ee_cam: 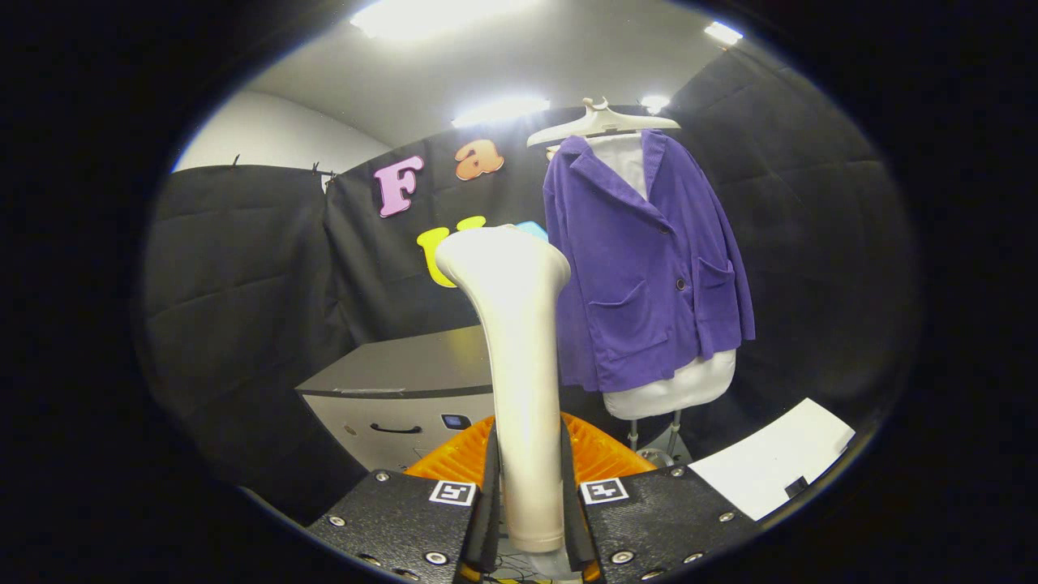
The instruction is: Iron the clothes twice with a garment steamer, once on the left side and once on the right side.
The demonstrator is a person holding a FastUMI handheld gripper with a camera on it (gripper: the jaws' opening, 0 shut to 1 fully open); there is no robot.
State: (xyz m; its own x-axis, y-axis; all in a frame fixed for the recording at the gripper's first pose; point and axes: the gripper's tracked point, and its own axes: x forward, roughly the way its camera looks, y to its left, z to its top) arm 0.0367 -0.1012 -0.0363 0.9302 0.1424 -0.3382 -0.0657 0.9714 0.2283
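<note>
The tool (530, 487) is closed on the handle of the garment steamer (512, 324), both fingers (491, 487) pressing against its sides; the steamer stands upright between them, its broad head rising just ahead and overlapping the left edge of the garment; beyond it a purple corduroy jacket (641, 268) hangs on a white hanger (602, 123) over a white dress form (673, 389), buttoned at the front with two patch pockets showing; the form stands on a thin metal stand (653, 434); to the left of the jacket, behind the steamer, sits a grey cabinet (397, 389) with a dark drawer handle; an orange ribbed object (454, 454) lies just behind the fingers, low down; a white sheet (770, 458) lies to the right of the fingers, below the jacket; bright ceiling lights (499, 109) glare above.
</note>
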